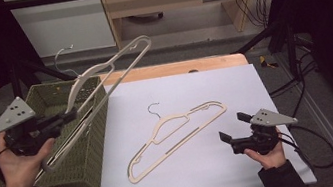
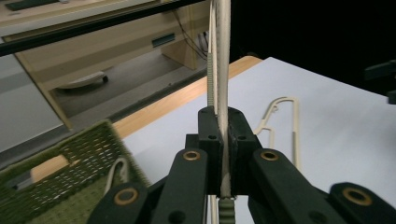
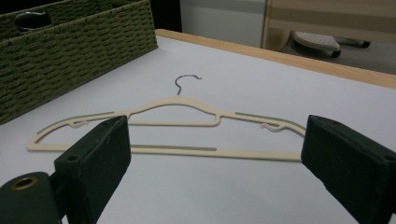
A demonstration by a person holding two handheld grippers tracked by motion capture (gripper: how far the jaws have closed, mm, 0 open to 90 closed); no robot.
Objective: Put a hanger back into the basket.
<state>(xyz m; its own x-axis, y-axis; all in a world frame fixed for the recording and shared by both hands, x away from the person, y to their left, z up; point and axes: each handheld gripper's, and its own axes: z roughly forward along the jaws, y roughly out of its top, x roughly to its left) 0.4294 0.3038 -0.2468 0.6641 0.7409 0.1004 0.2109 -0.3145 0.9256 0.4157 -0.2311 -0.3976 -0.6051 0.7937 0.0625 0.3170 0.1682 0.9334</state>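
The left claw (image 1: 68,116) is clamped on the bar of a cream hanger (image 1: 101,78), held tilted in the air over the green woven basket (image 1: 91,156) at the left edge of the counter (image 1: 218,176). A second hanger (image 1: 176,137) lies flat on the white counter surface, hook toward the far side. The right claw (image 1: 233,127) hovers just beside that hanger's right end, its jaws spread wide apart and holding nothing.

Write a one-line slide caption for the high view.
Left gripper lifts a cream hanger over the green basket; right gripper open beside a second hanger.
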